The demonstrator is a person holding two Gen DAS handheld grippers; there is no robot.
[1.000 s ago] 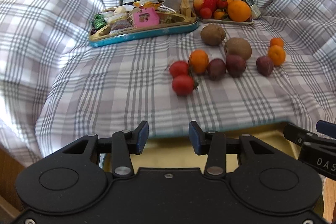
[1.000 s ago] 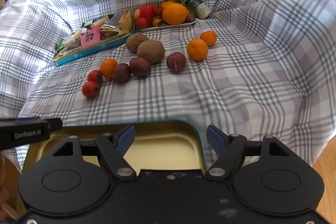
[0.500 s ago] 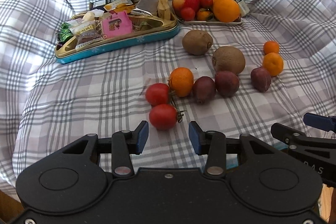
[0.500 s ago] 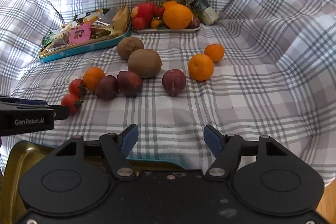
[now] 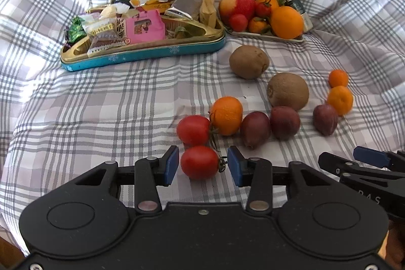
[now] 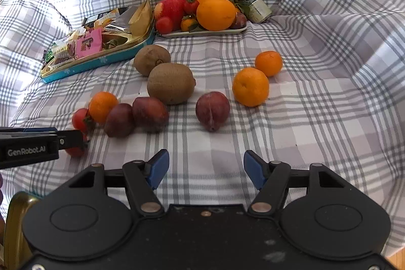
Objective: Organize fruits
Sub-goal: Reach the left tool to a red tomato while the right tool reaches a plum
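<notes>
The checked cloth [image 5: 106, 103] looks soft, matt and creased. The tomato [image 5: 199, 162] has smooth, glossy skin; the kiwis [image 6: 171, 83] look rough and dull brown. The tin [image 5: 141, 55] shows shiny gold metal inside, holding crinkled foil and paper wrappers [image 5: 187, 4]. The left gripper [image 5: 202, 165] is matt black plastic with blue pads.

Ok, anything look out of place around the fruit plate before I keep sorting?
Yes: a green can lies tipped on its side against the white fruit plate, wedged behind the big orange. It isn't fruit. Nothing looks spilled or damaged.
</notes>
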